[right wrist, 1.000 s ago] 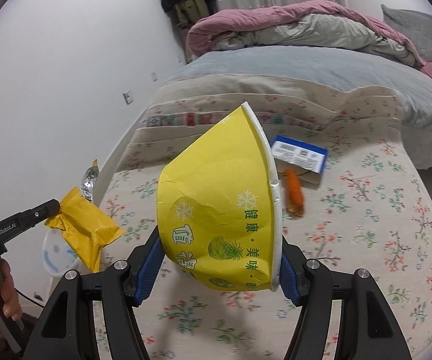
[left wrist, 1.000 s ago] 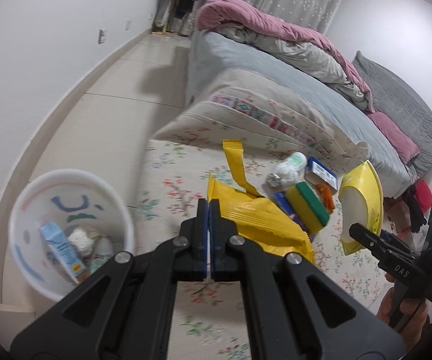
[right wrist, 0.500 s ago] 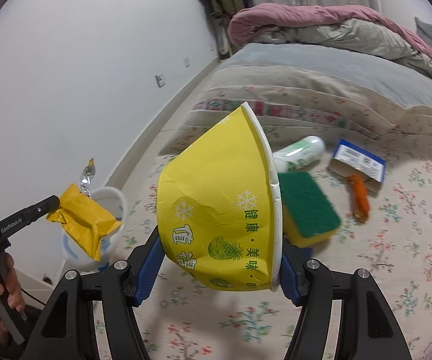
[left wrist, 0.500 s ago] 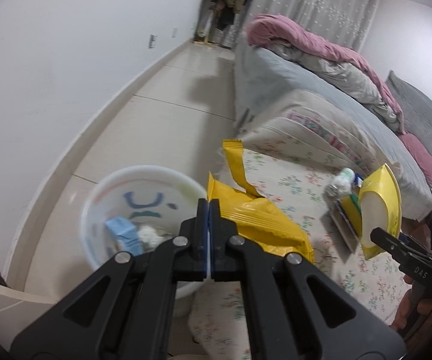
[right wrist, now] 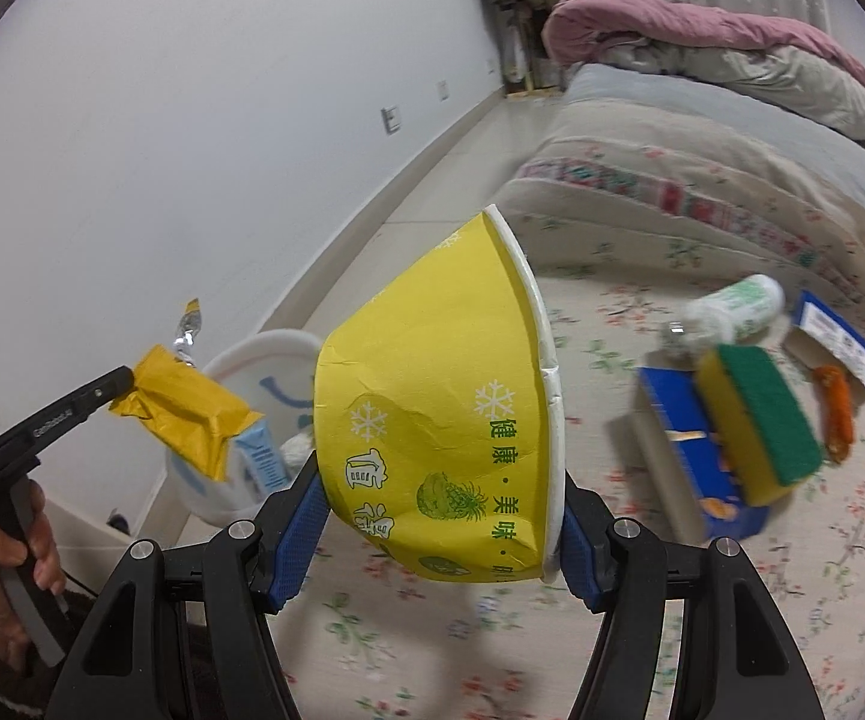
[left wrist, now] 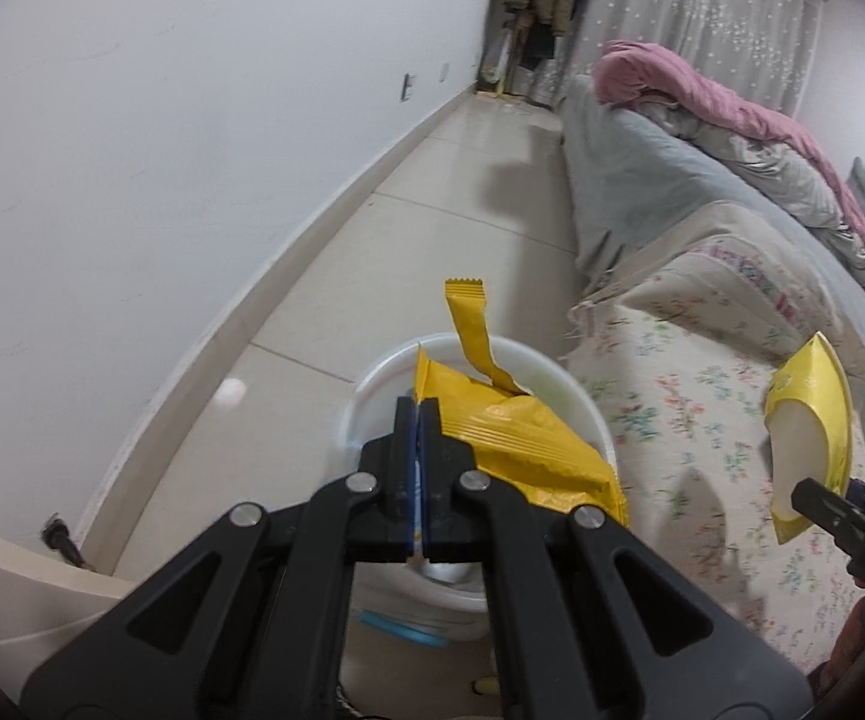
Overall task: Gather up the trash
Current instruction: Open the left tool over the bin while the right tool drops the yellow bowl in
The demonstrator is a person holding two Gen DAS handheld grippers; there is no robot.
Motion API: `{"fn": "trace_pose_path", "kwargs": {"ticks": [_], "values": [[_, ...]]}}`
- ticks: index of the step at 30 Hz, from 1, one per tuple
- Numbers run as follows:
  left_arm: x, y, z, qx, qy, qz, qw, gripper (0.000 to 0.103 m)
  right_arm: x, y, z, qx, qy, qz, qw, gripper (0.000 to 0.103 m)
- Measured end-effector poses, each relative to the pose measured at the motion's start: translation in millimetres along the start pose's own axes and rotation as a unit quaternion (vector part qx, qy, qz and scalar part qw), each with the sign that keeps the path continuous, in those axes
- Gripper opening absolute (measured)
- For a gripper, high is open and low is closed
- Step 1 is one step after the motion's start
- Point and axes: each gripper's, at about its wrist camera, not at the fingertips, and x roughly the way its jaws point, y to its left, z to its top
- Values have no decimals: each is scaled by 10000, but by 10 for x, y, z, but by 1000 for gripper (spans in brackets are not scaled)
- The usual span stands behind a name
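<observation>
**Wrapper Held Over Bin as Paper Bowl Waits Its Turn**

A yellow snack wrapper [left wrist: 522,444] is seen pinched at one edge by the left gripper [left wrist: 417,468], whose jaws are pressed fully together on the foil. The wrapper is hung directly above the mouth of the white trash bin [left wrist: 576,384], which stands on the tiled floor just beside the edge of the flowered mattress [left wrist: 672,420]. The wrapper's long axis is laid away from the jaws and to the right across the bin's opening, with its torn strip [left wrist: 471,324] raised above the far rim. From the right wrist view the same wrapper [right wrist: 186,408] is shown over the bin [right wrist: 264,348], in which a small blue carton [right wrist: 261,456] can already be made out.

A crushed yellow paper bowl [right wrist: 438,420] is clamped by the right gripper [right wrist: 441,534], base against one blue pad and rim against the other, its mouth turned sideways to the right. It is held over the mattress, to the right of the bin, so the left hand is judged the nearer of the two. A release straight down is what the coming move appears to call for; the bowl would have to be carried left to the bin.

A sponge [right wrist: 762,420], a blue box [right wrist: 690,450], a plastic bottle [right wrist: 732,306] and an orange object [right wrist: 834,414] are left lying on the mattress.
</observation>
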Motion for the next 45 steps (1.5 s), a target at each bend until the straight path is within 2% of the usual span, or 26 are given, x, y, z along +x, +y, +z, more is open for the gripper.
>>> {"fn": "trace_pose_path", "kwargs": {"ticks": [5,12,13,14,15,17,18,21,23,30,35,45], "values": [[110,128,-12,-92,103,32,9999,1,154,240,12,-166,155,216,9995,68],[272,161,2,-27,201,-230,9995,2,346,465,-15,-260,345,438,9981,68],[294,159,-1,10,240,-225,9995,8,374,483,-19,-273,368,452,9979,68],[324,147,-4,59,343,-198,9992,21,406,505,-22,-287,402,464,9977,68],[336,150,-12,44,408,-181,9990,29,425,520,-22,-298,419,472,9976,68],[330,170,-23,8,469,-155,9988,72,473,549,-26,-322,459,501,9972,68],[315,171,-30,44,538,-97,9985,79,500,568,-25,-330,486,522,9969,68],[264,192,-60,134,585,252,9979,86,575,596,-26,-355,551,565,9963,68],[275,244,-90,180,862,505,9948,98,645,646,-21,-416,600,554,9958,68],[101,460,-141,140,926,917,9914,101,801,870,51,-804,625,448,9938,68],[23,515,-117,137,870,1044,9906,102,978,1121,62,-1219,796,408,9885,68],[-7,591,-94,89,831,1085,9906,102,1158,1214,123,-1324,788,630,9861,69]]}}
